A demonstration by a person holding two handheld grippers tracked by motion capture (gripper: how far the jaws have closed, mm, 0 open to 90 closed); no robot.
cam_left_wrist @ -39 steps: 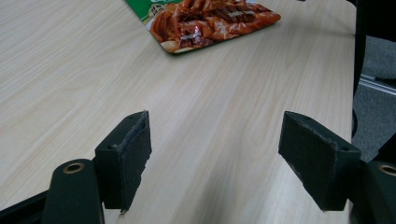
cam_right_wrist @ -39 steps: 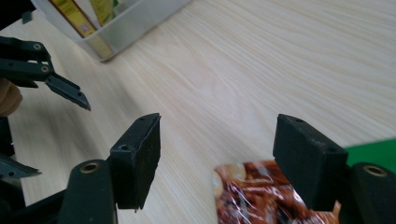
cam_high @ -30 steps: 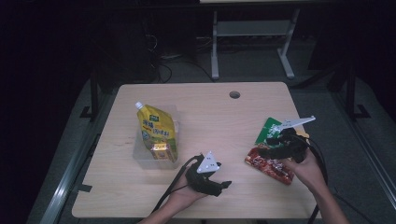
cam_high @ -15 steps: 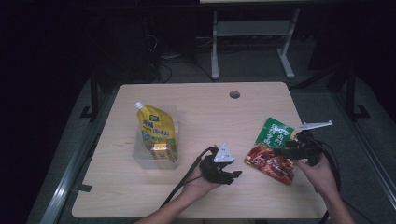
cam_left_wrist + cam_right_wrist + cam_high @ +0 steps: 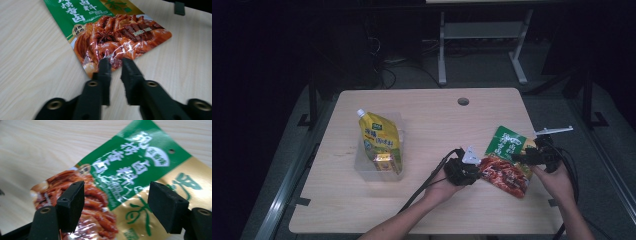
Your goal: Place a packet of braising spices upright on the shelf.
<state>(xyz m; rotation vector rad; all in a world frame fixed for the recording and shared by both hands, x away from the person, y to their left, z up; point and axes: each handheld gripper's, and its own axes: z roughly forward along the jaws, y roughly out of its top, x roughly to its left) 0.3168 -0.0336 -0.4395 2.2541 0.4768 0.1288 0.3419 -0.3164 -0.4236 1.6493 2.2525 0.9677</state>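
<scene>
Left gripper [image 5: 473,171] just closing, nipping seasoning packet [image 5: 507,165] corner; right gripper [image 5: 524,156] spread wide above it; pale wooden table [image 5: 432,125], dark room.

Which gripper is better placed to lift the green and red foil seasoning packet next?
Left. The left gripper has just been closing on the green and red foil seasoning packet; the right gripper is open above it.

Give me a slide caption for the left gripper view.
Left tool closing at the edge of a green-and-red food pouch on the wooden table.
</scene>
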